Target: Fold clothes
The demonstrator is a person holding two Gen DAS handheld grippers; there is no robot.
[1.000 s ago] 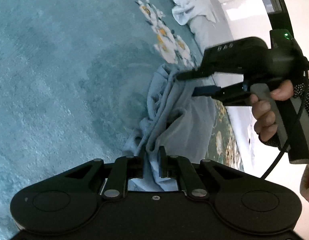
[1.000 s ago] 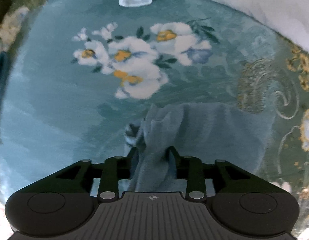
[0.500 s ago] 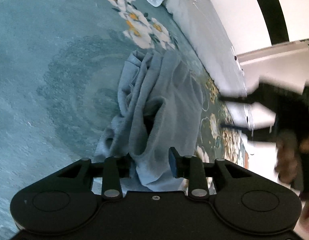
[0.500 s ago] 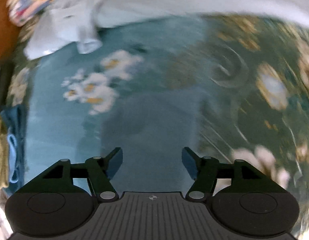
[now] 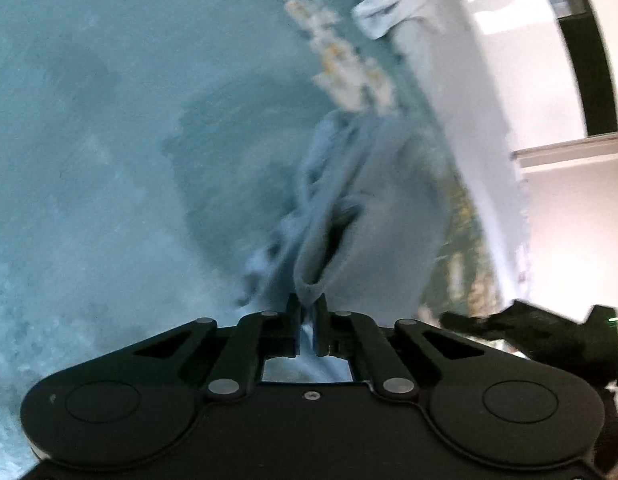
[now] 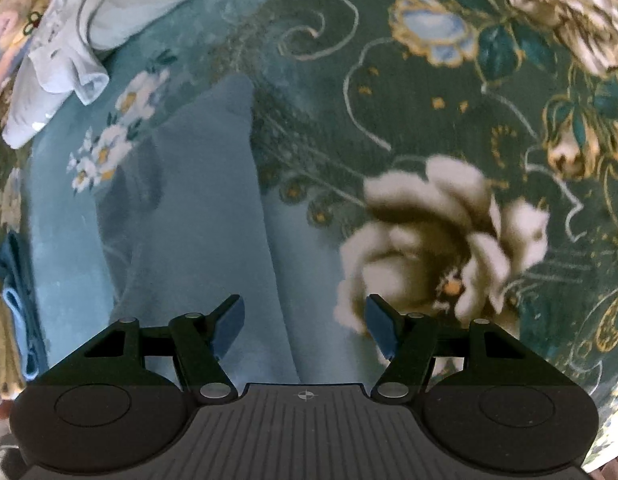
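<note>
Blue-grey garment point(image 5: 389, 216) is bunching in your left gripper point(image 5: 307, 312), clamped on its near edge; your right gripper point(image 6: 305, 320) is hovering wide and empty, needing a free corner next.

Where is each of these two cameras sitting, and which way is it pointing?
Left wrist view: sits on the left gripper, looking down along its fingers, shut on the crumpled grey-blue cloth garment; the black right gripper shows at the right edge.
Right wrist view: sits on the right gripper, looking steeply down over the garment's edge; its own open fingers show, holding nothing.
Shared: the garment, the teal floral bedspread and a pale blue crumpled garment beyond.
</note>
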